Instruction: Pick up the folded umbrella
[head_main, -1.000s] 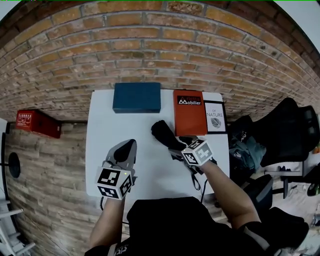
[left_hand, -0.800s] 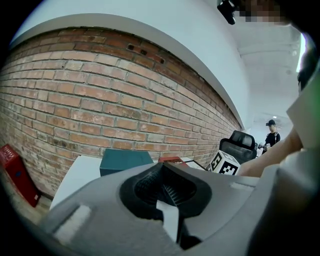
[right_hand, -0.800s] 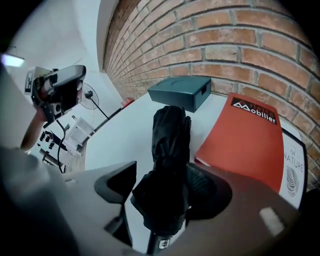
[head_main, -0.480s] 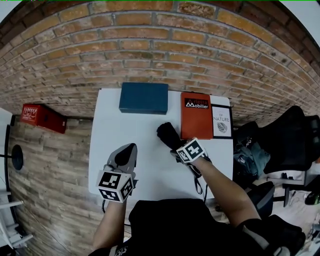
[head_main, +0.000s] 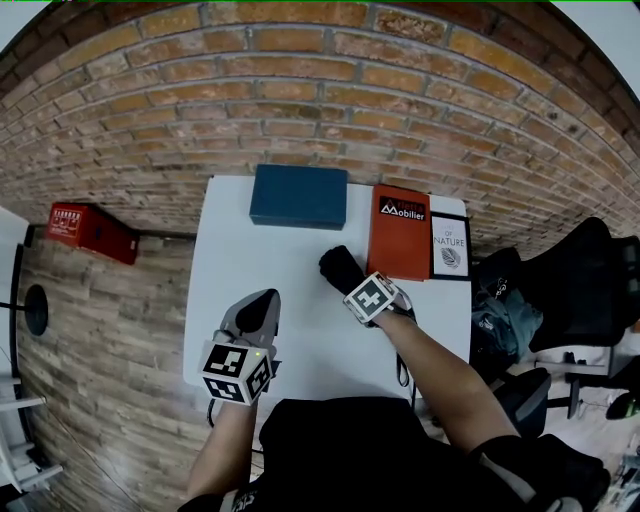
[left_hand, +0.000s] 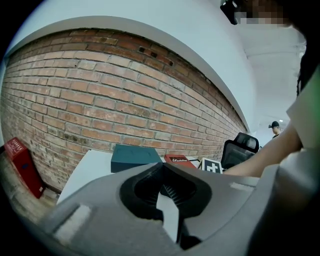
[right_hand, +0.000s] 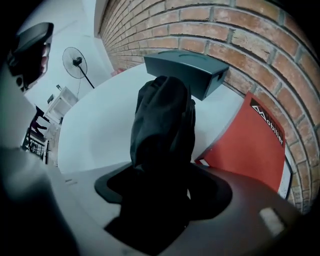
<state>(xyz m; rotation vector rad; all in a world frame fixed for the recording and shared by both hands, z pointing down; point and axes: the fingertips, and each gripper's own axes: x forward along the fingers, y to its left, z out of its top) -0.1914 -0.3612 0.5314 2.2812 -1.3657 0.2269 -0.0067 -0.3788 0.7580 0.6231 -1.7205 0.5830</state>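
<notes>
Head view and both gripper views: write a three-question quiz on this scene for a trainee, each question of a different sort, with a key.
1. True or false: the left gripper holds the umbrella.
2. Multiple choice: which thing has white lettering on its cover? A) blue box B) orange book C) red case
3. Fill in: in the right gripper view, the black thing between the jaws of the right gripper is the ___.

Key
1. False. The left gripper's jaws have nothing between them, and it is on the table's other side.
2. B.
3. Umbrella.
</notes>
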